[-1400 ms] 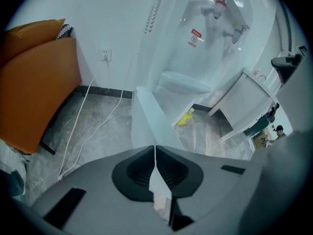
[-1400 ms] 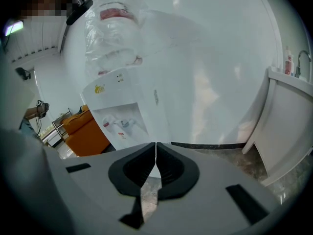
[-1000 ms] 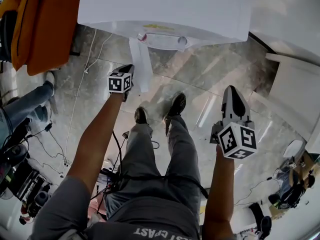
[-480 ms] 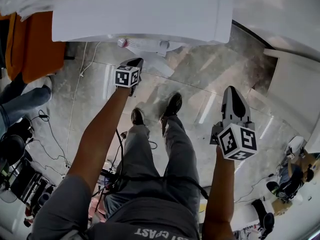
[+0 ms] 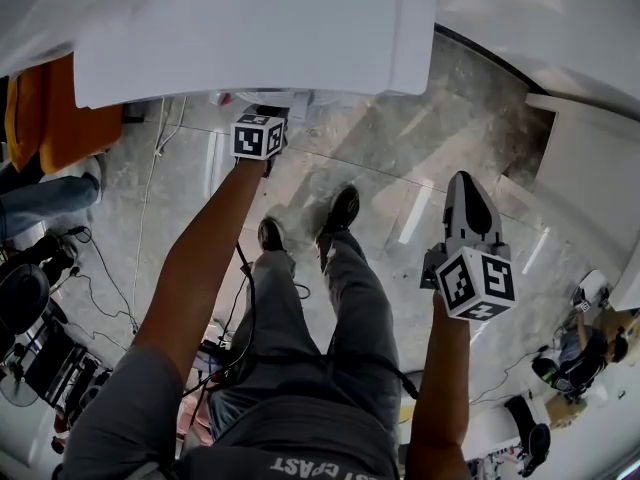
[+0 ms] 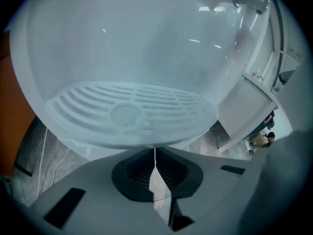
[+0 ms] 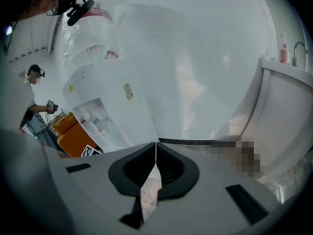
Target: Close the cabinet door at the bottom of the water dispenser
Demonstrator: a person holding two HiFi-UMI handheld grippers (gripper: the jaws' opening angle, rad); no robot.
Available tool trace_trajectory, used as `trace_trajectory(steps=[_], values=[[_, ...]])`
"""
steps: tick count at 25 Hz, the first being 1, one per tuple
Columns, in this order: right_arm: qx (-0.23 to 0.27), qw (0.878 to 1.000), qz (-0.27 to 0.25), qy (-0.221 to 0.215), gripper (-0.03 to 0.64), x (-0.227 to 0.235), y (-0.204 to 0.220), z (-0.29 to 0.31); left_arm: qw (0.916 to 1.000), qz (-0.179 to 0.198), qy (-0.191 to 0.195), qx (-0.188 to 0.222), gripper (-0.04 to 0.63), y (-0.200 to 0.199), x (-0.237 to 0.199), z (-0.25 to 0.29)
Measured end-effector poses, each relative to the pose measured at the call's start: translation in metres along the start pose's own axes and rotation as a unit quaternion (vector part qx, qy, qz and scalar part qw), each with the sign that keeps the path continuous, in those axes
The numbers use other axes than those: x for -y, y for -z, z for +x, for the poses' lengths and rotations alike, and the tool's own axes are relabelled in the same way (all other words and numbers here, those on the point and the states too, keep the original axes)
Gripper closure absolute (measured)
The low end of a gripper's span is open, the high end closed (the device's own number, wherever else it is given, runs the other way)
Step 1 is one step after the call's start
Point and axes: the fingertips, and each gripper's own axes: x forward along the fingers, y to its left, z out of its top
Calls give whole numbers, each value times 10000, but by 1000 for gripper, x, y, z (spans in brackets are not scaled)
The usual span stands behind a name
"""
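Note:
The white water dispenser [image 5: 260, 28] fills the top of the head view, seen from above. Its bottom cabinet door is hidden under the top edge. My left gripper [image 5: 272, 114] reaches up against the dispenser's front, its tips at that edge. In the left gripper view the round slotted drip tray [image 6: 132, 114] looms just above my left gripper [image 6: 155, 152], whose jaws are shut with nothing between them. My right gripper [image 5: 464, 182] hangs apart at the right over the floor. Its own view shows the right gripper [image 7: 156, 144] shut and empty, with the dispenser [image 7: 110, 111] off to the left.
The person's shoes [image 5: 340, 208] stand on the grey marble floor just before the dispenser. An orange seat [image 5: 50, 118] and cables [image 5: 150, 218] lie at the left. A white counter [image 5: 590, 188] stands at the right. Another person [image 7: 36, 109] stands beyond the dispenser.
My left gripper moved forward to the dispenser's front. The white door panel that stuck out beside it swung in and is now out of sight. The right gripper stayed put.

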Motion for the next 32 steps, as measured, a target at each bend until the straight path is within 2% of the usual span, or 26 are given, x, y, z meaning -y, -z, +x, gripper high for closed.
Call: trace_trajectory(steps=[7, 15, 18, 24, 29, 32], values=[[-31, 10000, -16, 17, 589, 4, 0, 0, 9996, 58, -107, 267, 577, -13, 1, 4], [12, 10000, -23, -89, 589, -7, -11, -1, 9999, 54, 105, -67, 577, 3, 9, -15], [113, 9998, -46, -177, 589, -22, -27, -6, 9999, 75, 69, -22, 577, 1, 11, -41], [405, 9985, -128, -356, 589, -59, -74, -26, 9994, 62, 67, 320, 577, -19, 21, -112], [597, 9969, -257, -454, 589, -87, -104, -53, 9970, -48, 65, 770, 577, -47, 22, -182], [707, 9957, -320, -498, 590, -105, -121, -68, 9937, 15, 143, 1112, 577, -76, 24, -224]])
